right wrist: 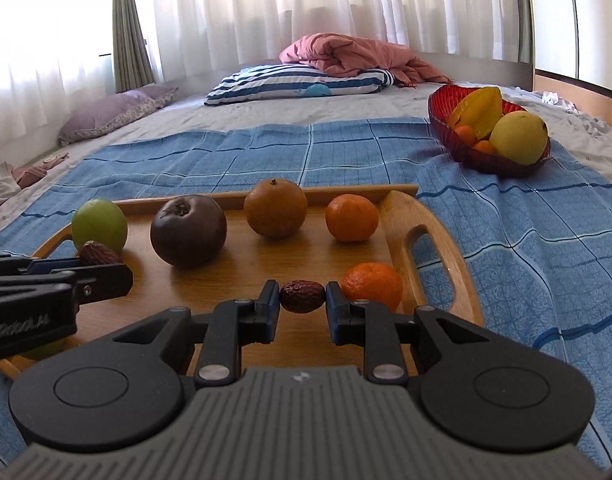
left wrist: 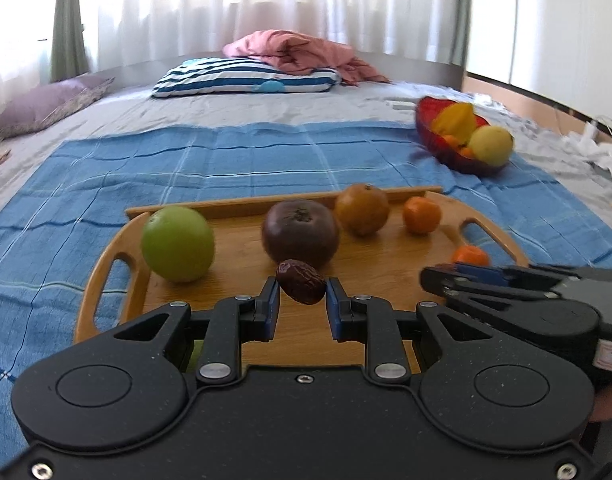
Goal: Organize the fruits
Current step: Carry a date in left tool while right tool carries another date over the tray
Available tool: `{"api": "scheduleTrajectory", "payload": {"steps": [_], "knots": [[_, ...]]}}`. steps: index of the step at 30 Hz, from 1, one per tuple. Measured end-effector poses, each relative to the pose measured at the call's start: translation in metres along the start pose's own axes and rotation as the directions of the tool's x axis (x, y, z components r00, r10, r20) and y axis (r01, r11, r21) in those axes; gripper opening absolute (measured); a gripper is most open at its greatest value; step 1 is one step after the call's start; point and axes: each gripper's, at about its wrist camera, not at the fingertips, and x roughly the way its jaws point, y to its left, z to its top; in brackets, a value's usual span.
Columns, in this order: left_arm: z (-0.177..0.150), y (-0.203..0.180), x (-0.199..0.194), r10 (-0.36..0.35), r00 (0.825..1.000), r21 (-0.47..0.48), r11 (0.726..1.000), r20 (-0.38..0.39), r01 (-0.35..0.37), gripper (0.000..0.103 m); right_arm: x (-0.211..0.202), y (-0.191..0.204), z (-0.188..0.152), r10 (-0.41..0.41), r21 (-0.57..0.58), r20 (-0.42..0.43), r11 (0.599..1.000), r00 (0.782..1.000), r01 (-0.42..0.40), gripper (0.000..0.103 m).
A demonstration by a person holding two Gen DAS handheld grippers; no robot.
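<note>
My left claw [left wrist: 302,294] is pinched narrow on a wrinkled, dark brown date [left wrist: 301,282], its blue pads pressing each end. My right claw [right wrist: 302,296] grips a second date [right wrist: 302,296] the same way, this one rounder and matte.

Both hang over a wooden tray [right wrist: 402,216] of pale honey grain, with rounded corners, a low raised rim and cut-out handles. On it sit a smooth green apple [left wrist: 178,243], a glossy purple-brown round fruit [left wrist: 300,236] with a dried calyx, a dull brownish-orange citrus [left wrist: 361,209] and two small bright tangerines [right wrist: 351,218] with dimpled skin, one near the far rim, the other [right wrist: 372,285] just beside my right claw.

The tray lies on a blue checked woven cloth [right wrist: 506,240] spread over a bed with a grey sheet [left wrist: 242,110]. To the right, on the cloth's edge, a ribbed red glass bowl [right wrist: 442,120] holds a ridged yellow starfruit [right wrist: 478,110], a smooth yellow round fruit [right wrist: 519,138] and small orange ones.

Further back are a navy-and-white striped pillow [left wrist: 246,76], a crumpled pink blanket [left wrist: 298,50], a lilac cushion [left wrist: 46,104] and sheer white curtains [right wrist: 306,4].
</note>
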Motion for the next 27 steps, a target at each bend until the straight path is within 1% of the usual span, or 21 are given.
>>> {"api": "scheduleTrajectory", "payload": {"steps": [2,7,18,27], "knots": [[-0.001,-0.003,0.005,0.011,1.0,0.006,1.0,-0.017,-0.011,0.023,0.001,-0.001,0.0,-0.001,0.002,-0.004,1.0,1.0,0.001,0.029],[-0.001,-0.002,0.015,0.036,0.999,-0.014,0.999,-0.036,-0.036,0.023,0.002,-0.001,-0.001,-0.005,0.001,-0.006,1.0,1.0,0.005,0.03],[-0.003,-0.003,0.024,0.099,0.995,0.018,0.995,-0.024,-0.099,0.023,0.004,-0.002,-0.002,-0.012,-0.002,-0.011,1.0,1.0,0.012,0.03],[0.0,0.017,0.029,0.151,0.988,0.005,0.989,-0.021,-0.151,0.023,0.006,-0.002,-0.002,-0.013,-0.003,-0.015,1.0,1.0,0.013,0.03]]}}
